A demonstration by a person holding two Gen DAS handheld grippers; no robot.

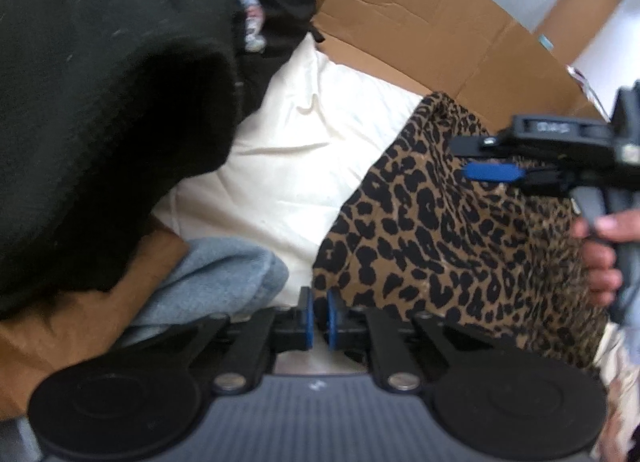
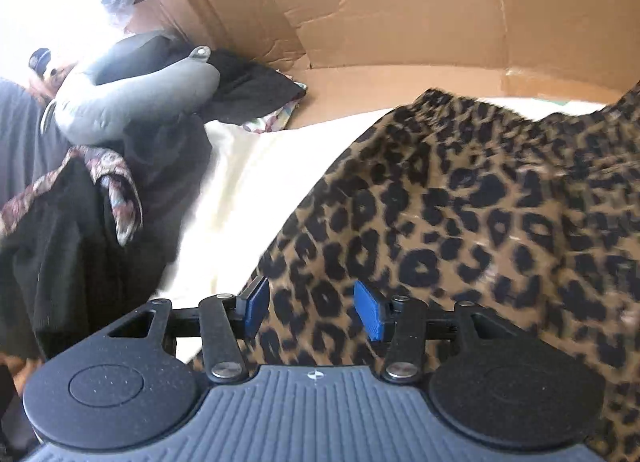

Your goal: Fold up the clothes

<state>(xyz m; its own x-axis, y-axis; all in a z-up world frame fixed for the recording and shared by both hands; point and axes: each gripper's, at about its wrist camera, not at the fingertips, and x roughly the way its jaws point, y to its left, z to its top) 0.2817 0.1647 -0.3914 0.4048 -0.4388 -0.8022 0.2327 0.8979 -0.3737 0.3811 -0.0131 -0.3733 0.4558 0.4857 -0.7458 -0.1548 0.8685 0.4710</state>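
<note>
The left gripper (image 1: 319, 316), ribbed grey body and blue-padded fingers nearly closed, pinches the leopard-print garment (image 1: 460, 230) by its edge. The right gripper (image 2: 311, 310) hovers half-spread above that thin, rumpled fabric, which drapes over a smooth cream sheet (image 1: 280, 166) beside corrugated cardboard (image 1: 420, 22).

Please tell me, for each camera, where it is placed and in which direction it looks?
Left wrist: sits behind the left gripper, jaws nearly shut, looking down at the leopard-print garment; the right gripper and a hand show.
Right wrist: sits behind the right gripper, jaws apart over the leopard-print garment.
Shared: that garment, white cloth, cardboard box.
</note>
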